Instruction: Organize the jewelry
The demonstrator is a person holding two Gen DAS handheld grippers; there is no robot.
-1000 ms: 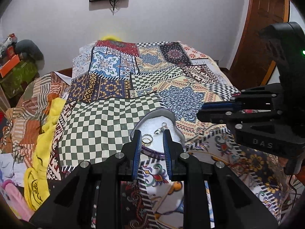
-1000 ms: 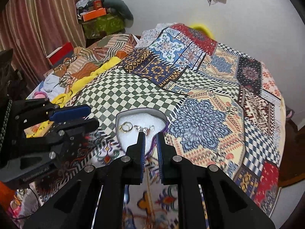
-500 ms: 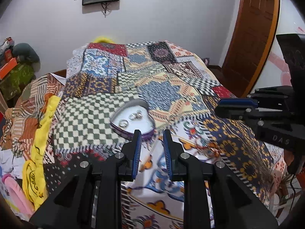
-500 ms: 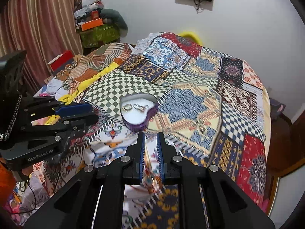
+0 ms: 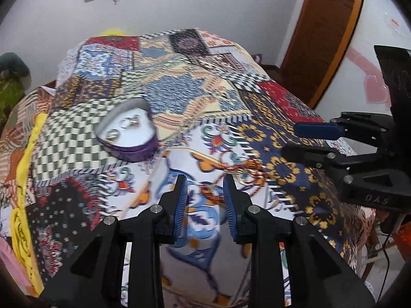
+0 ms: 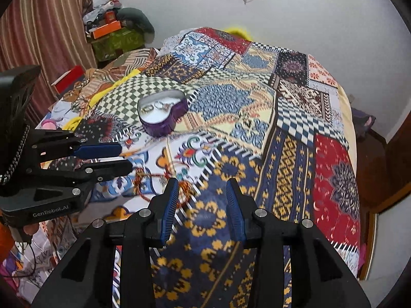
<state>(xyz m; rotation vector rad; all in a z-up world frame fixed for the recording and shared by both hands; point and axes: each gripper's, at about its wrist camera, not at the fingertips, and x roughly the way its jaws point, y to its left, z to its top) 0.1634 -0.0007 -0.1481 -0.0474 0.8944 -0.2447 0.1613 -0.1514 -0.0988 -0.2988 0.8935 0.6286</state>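
A purple heart-shaped jewelry box [image 5: 128, 134] with a white lining sits open on the patchwork bedspread; it also shows in the right wrist view [image 6: 162, 114]. Rings and small silver pieces [image 6: 156, 106] lie inside it. A red and gold thread bracelet [image 5: 246, 170] lies on the spread nearer me; it also shows in the right wrist view [image 6: 160, 182]. My left gripper [image 5: 205, 200] is open and empty, just short of the bracelet. My right gripper [image 6: 202, 202] is open and empty, to the right of the bracelet.
The patchwork bedspread [image 6: 282, 118] covers the whole bed. Yellow cloth and folded fabrics [image 5: 23, 169] lie along the bed's left side. Boxes and bags [image 6: 115, 33] are stacked at the far left corner. A wooden door [image 5: 326, 33] stands to the right.
Both grippers have pulled back from the heart box toward the near end of the bed. Both have opened wider. The bracelet has come into view.
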